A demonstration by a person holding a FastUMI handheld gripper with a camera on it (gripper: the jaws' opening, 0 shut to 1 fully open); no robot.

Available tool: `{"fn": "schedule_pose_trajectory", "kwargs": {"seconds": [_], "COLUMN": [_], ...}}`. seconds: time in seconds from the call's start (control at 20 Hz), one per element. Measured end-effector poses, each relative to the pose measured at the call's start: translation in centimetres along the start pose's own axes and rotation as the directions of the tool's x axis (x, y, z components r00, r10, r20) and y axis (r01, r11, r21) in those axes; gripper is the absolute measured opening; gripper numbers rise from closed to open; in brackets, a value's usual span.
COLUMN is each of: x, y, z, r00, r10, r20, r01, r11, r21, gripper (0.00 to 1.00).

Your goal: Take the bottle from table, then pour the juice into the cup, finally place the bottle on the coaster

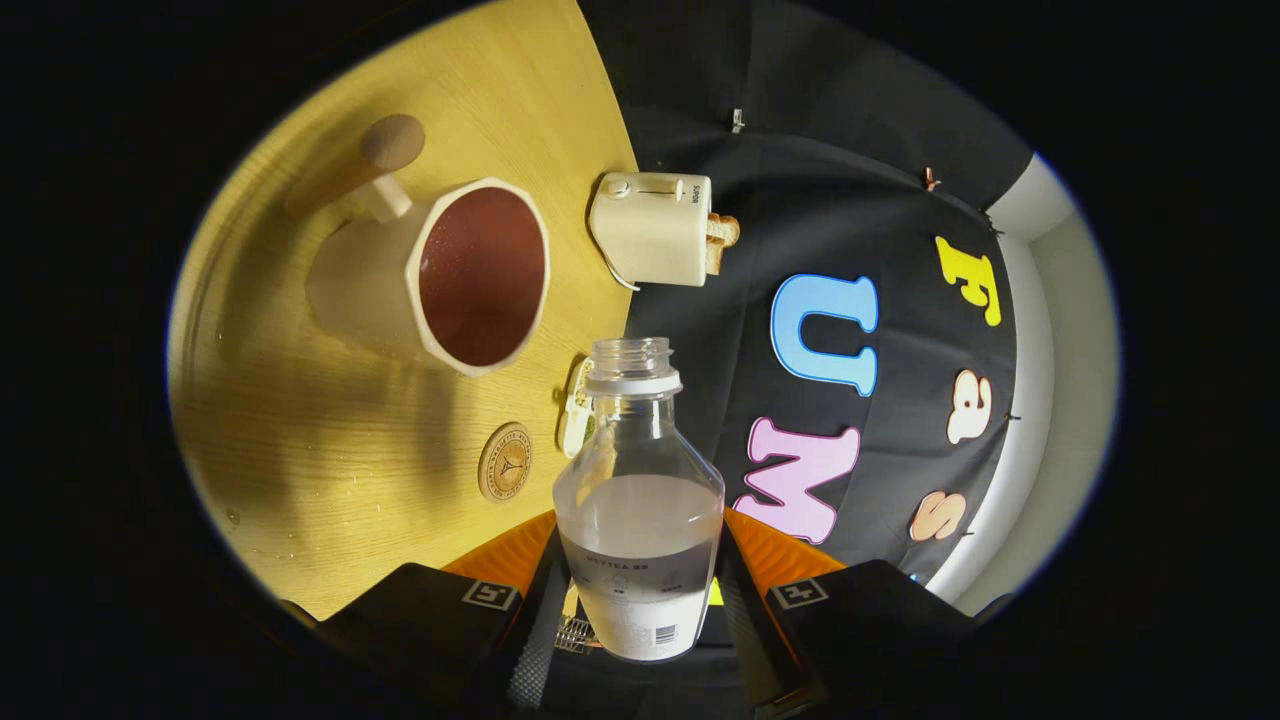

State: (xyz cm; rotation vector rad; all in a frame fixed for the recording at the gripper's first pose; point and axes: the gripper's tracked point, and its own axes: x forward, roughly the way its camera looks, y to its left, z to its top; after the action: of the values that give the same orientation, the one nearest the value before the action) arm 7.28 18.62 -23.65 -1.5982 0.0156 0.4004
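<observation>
Your bottle [640, 500] reads as clear, glossy plastic, smooth, with a paper-like label low on its body and a ridged screw neck. Both fingers of your gripper [640, 600] press its sides. At frame left, the table [300, 470] shows matt wood grain. Cup [440, 275]: smooth, matt outside. Coaster [505, 461]: engraved wood. Toaster [655, 228], upper centre: smooth plastic.

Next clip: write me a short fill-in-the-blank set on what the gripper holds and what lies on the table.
1. The gripper is shut on the ____, both fingers pressing its sides.
2. The bottle has no ____ on its neck.
3. Inside, the cup is dark ____.
4. The round wooden coaster lies on the table between the fingers and the ____.

Missing words: bottle; cap; red; cup
</observation>
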Motion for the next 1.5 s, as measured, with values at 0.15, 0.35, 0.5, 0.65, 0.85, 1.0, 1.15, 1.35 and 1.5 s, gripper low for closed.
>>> {"fn": "schedule_pose_trajectory", "kwargs": {"seconds": [0.15,0.35,0.5,0.65,0.85,1.0,1.15,1.35,1.5], "x": [0.0,0.1,0.4,0.6,0.9,1.1,1.1,0.9,0.8], "y": [0.0,-0.2,-0.3,-0.4,-0.6,-0.8,-0.8,-0.9,-1.1], "z": [-0.1,0.1,0.3,0.3,0.3,0.3,0.3,0.6,0.9], "r00": [1.0,1.0,0.999,0.999,0.999,0.998,0.998,0.997,0.996], "r10": [0.001,-0.006,-0.007,-0.01,-0.013,-0.017,-0.02,-0.026,-0.032], "r20": [0.002,0.019,0.032,0.038,0.05,0.053,0.058,0.07,0.085], "r01": [-0.001,0.007,0.01,0.014,0.019,0.025,0.028,0.037,0.047], "r11": [1.0,0.998,0.997,0.995,0.992,0.99,0.989,0.986,0.982], "r21": [-0.021,-0.061,-0.08,-0.101,-0.124,-0.135,-0.142,-0.161,-0.181], "gripper": [0.76,0.76,0.76,0.76,0.76,0.76,0.76,0.76,0.76]}}
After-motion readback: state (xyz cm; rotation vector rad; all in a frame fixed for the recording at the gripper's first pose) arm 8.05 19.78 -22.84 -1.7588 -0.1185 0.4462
